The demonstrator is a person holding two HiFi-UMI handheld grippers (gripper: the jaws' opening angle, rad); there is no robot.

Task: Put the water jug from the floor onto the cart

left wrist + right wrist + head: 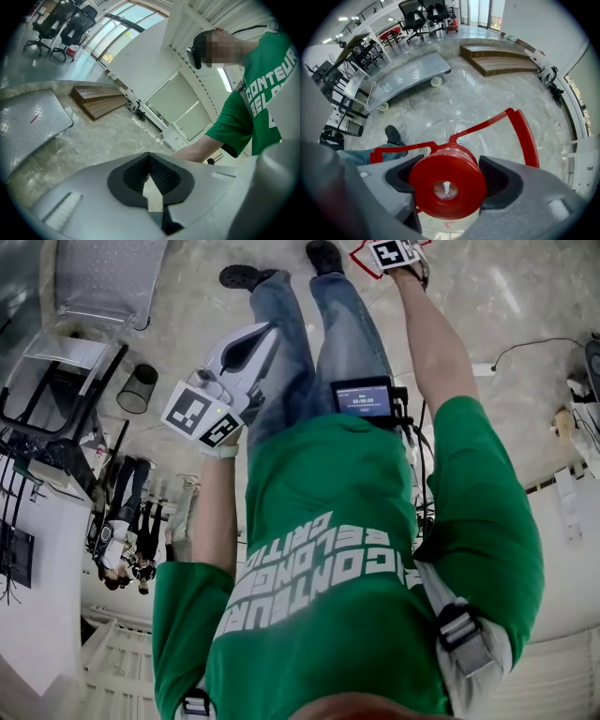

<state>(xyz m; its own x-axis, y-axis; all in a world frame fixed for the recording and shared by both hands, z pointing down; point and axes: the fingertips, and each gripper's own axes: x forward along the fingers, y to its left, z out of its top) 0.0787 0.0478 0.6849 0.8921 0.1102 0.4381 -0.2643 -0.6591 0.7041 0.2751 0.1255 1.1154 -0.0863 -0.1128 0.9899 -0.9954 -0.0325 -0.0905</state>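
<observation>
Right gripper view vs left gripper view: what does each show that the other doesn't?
Only the right gripper view: the right gripper clamped on the red jug cap, the red handle, a shoe. Only the left gripper view: the left gripper with its jaws shut on nothing, the person's green shirt. Both: the cart, the wooden steps, office chairs.

At the top of the head view, the water jug (358, 259) is almost all hidden behind the right claw (396, 255); only bits of its red handle peek out. The cart (103, 282), upper left, is cut off by the top edge.
</observation>
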